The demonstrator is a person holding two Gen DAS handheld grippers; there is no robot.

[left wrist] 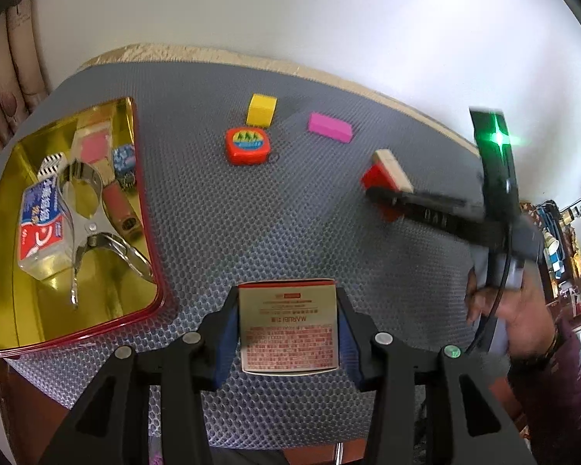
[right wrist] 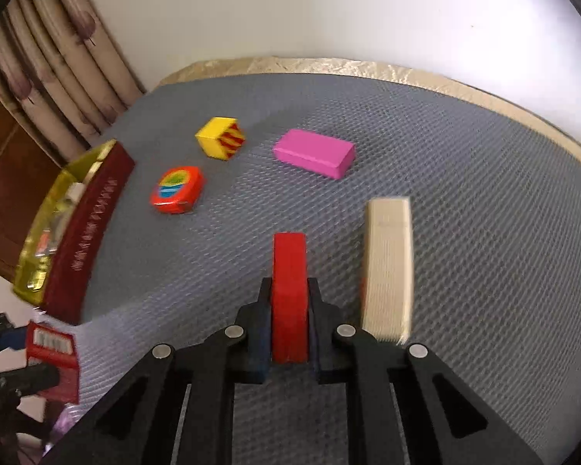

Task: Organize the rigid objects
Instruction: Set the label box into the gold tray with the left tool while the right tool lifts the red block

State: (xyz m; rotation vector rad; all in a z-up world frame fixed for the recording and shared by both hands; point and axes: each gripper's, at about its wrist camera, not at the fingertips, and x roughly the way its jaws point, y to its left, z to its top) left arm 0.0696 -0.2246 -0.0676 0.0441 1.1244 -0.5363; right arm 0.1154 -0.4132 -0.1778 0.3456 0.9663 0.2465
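At the tabletop's left edge sits the open tin (left wrist: 143, 201), gold inside and red-rimmed, already holding a metal clip (left wrist: 85, 209), a toothpaste box (left wrist: 42, 224), a pink block (left wrist: 95, 145) and a few smaller items. Just right of it, at the near edge, the left hand-held gripper (left wrist: 288, 329) is clamped on a small white-and-red printed carton (left wrist: 288, 329), held above the grey mat (left wrist: 213, 213).

Toward the middle of the far edge lie a round red tape measure (right wrist: 176, 190), a yellow cube (right wrist: 220, 137) and a pink brick (right wrist: 315, 153) — all loose, well apart from the tin.

Further right, the right hand-held gripper (right wrist: 289, 310) is clamped on a red block (right wrist: 289, 271), gripped across its thin faces; a cream block (right wrist: 389, 263) stands just beside it, blurred, and whether the two touch I cannot tell.

The step in hand looks like carrying both held pieces to the tin. To do it well, take the carton in first — the left side is nearer — and lower it into the bare gold corner rather than onto the clip. Lift the red block straight up so it does not topple the cream one, and keep the two grippers from crossing.
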